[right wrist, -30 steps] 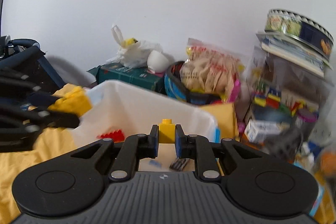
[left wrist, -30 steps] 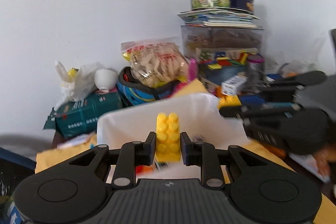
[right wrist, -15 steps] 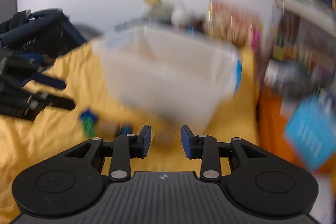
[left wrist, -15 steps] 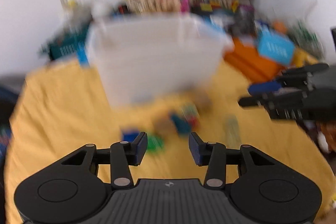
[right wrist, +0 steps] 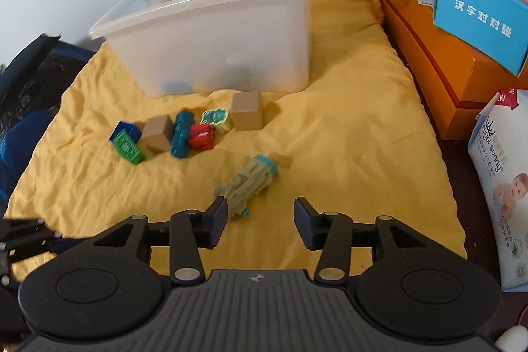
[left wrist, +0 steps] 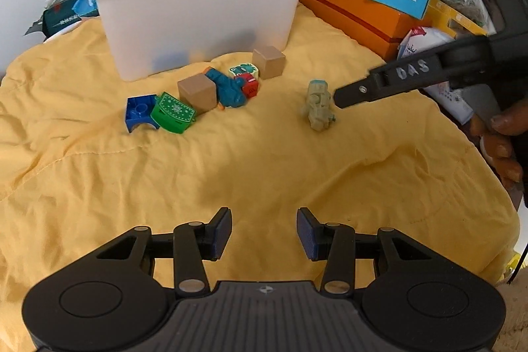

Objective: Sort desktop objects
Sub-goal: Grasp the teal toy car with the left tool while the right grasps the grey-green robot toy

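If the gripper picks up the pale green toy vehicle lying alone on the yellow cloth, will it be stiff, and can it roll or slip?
The pale green toy vehicle looks like moulded plastic, so probably stiff and light. Its ridged sides should give the pads grip. It lies on soft, wrinkled yellow cloth, so rolling seems unlikely, though a push may drag the cloth.

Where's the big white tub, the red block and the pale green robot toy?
white tub (right wrist: 211,55), right wrist view, on its front wall.
red block (right wrist: 201,137), right wrist view, on its top face.
pale green robot toy (left wrist: 317,104), left wrist view, on its body.
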A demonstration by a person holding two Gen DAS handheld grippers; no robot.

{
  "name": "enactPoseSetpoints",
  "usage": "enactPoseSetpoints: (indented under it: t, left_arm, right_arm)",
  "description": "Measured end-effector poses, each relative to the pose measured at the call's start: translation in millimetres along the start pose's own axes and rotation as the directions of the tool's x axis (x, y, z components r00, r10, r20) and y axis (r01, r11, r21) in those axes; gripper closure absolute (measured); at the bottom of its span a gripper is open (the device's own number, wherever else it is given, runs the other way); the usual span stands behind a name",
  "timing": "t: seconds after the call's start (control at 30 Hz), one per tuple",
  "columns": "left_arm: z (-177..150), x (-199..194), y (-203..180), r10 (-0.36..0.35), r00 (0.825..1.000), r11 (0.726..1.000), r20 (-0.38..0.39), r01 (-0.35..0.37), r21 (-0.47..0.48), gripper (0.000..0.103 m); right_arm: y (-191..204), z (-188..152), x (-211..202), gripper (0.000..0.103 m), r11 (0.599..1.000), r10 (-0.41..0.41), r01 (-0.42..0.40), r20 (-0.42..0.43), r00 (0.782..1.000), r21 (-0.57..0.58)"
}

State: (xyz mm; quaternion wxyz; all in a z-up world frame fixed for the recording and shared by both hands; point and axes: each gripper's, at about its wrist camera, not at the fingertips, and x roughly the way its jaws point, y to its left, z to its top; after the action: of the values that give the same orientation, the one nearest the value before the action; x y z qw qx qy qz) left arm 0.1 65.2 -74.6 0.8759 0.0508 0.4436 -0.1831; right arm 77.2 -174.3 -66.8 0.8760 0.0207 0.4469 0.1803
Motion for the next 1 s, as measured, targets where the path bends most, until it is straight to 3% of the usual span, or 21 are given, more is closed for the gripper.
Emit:
enactPoseSetpoints:
  t: [0.1, 0.2, 0.27, 0.3, 0.33, 0.4, 0.53, 0.63, 0.77, 0.9, 0.93, 1.0]
  left_arm:
    - [-3, -2, 1, 0.004, 1.000, 1.000, 0.000, -0.004, -0.013, 0.055]
    - [-3, -3, 4, 0.001, 1.000, 0.999, 0.002, -0.001, -0.047, 0.055]
    - [2, -4, 8, -0.022, 1.000, 0.995, 0.013, 0.023, -0.097, 0.055]
    - [6, -4, 12, -0.043, 0.999, 0.990, 0.025, 0.046, -0.133, 0.055]
    - [10, -4, 15, -0.058, 0.998, 0.985, 0.038, 0.063, -0.160, 0.055]
    - [20, -1, 21, -0.076, 0.995, 0.975, 0.064, 0.087, -0.206, 0.055]
    - [44, 18, 24, -0.028, 0.996, 0.972, 0.087, 0.047, -0.228, 0.055]
    - [61, 39, 22, -0.005, 0.996, 0.977, 0.084, 0.023, -0.214, 0.055]
    - [77, 61, 28, 0.015, 0.997, 0.956, 0.080, 0.010, -0.294, 0.057]
    - [93, 79, 29, 0.063, 0.996, 0.962, 0.066, -0.043, -0.268, 0.058]
    - [97, 82, 30, 0.083, 0.995, 0.963, 0.063, -0.063, -0.262, 0.059]
    - [99, 81, 35, 0.097, 0.992, 0.964, 0.075, -0.074, -0.257, 0.076]
  right_arm:
    - [-2, 7, 12, 0.051, 0.998, 0.038, -0.037, -0.011, 0.999, 0.060]
    - [-3, 15, 36, 0.053, 0.992, 0.071, -0.064, -0.059, 0.996, 0.107]
    - [2, 15, 48, 0.067, 0.995, 0.069, -0.063, -0.080, 0.994, 0.074]
    - [8, 16, 47, 0.080, 0.999, 0.042, -0.040, -0.080, 0.996, 0.026]
    - [15, 15, 42, 0.081, 0.999, 0.015, -0.019, -0.076, 0.997, -0.047]
    - [24, 9, 30, 0.081, 0.991, 0.006, -0.014, -0.057, 0.998, -0.134]
    - [29, -13, 7, 0.081, 0.961, -0.036, 0.020, -0.050, 0.998, -0.276]
    - [23, -29, -2, 0.081, 0.960, -0.021, -0.003, -0.082, 0.996, -0.280]
    - [15, -43, -6, 0.081, 0.962, -0.015, -0.014, -0.102, 0.995, -0.272]
    - [13, -44, -9, 0.080, 0.964, -0.008, -0.017, -0.095, 0.995, -0.265]
    - [13, -44, -9, 0.080, 0.964, -0.007, -0.019, -0.094, 0.996, -0.265]
    - [13, -45, -8, 0.080, 0.963, -0.004, -0.020, -0.092, 0.996, -0.268]
